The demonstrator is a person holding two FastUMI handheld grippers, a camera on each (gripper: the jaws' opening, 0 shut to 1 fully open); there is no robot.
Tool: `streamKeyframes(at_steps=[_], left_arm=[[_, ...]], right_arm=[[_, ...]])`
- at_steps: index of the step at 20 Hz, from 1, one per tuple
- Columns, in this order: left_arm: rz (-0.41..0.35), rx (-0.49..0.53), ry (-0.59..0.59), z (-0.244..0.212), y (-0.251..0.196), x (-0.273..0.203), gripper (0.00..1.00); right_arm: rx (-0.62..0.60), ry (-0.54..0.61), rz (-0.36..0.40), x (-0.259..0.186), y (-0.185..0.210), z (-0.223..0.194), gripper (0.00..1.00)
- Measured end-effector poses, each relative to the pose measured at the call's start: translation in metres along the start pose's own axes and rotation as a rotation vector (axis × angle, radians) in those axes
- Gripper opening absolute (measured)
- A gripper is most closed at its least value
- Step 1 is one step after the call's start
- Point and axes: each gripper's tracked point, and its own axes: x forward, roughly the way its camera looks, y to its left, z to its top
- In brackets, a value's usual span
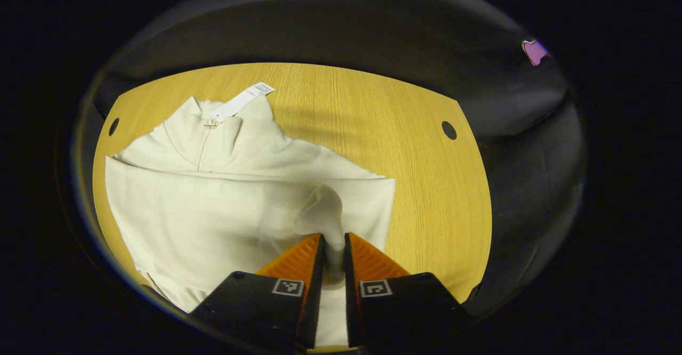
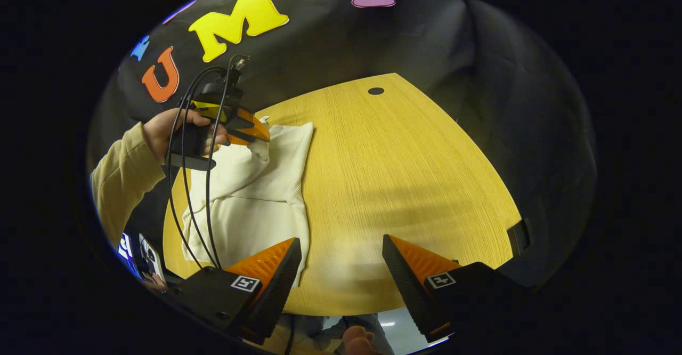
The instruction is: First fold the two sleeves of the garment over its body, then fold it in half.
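Pinching garment (image 1: 224,206), left tool (image 1: 334,248)

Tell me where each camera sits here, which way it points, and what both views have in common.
Left gripper view: rides on the left gripper, looking down over the cream garment on the wooden table; its own two fingers pinch a bunch of the fabric.
Right gripper view: rides on the right gripper, fingers apart above the table edge, facing across the table toward the booth wall; a hand and sleeve hold the left gripper at the garment.
Shared: the garment, the table and the left gripper.
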Motion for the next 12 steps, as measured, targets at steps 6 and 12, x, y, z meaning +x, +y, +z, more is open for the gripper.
streamKeyframes(at_steps=[6, 12], left_arm=[[-0.027, 0.012, -0.029, -0.008, -0.005, -0.016, 0.77], [-0.041, 0.066, -0.121, -0.025, 0.015, -0.060, 0.79]], right_arm=[[-0.051, 0.001, 0.016, -0.003, 0.019, -0.006, 0.97], [-0.092, 0.009, 0.058, -0.001, 0.052, -0.013, 0.94]])
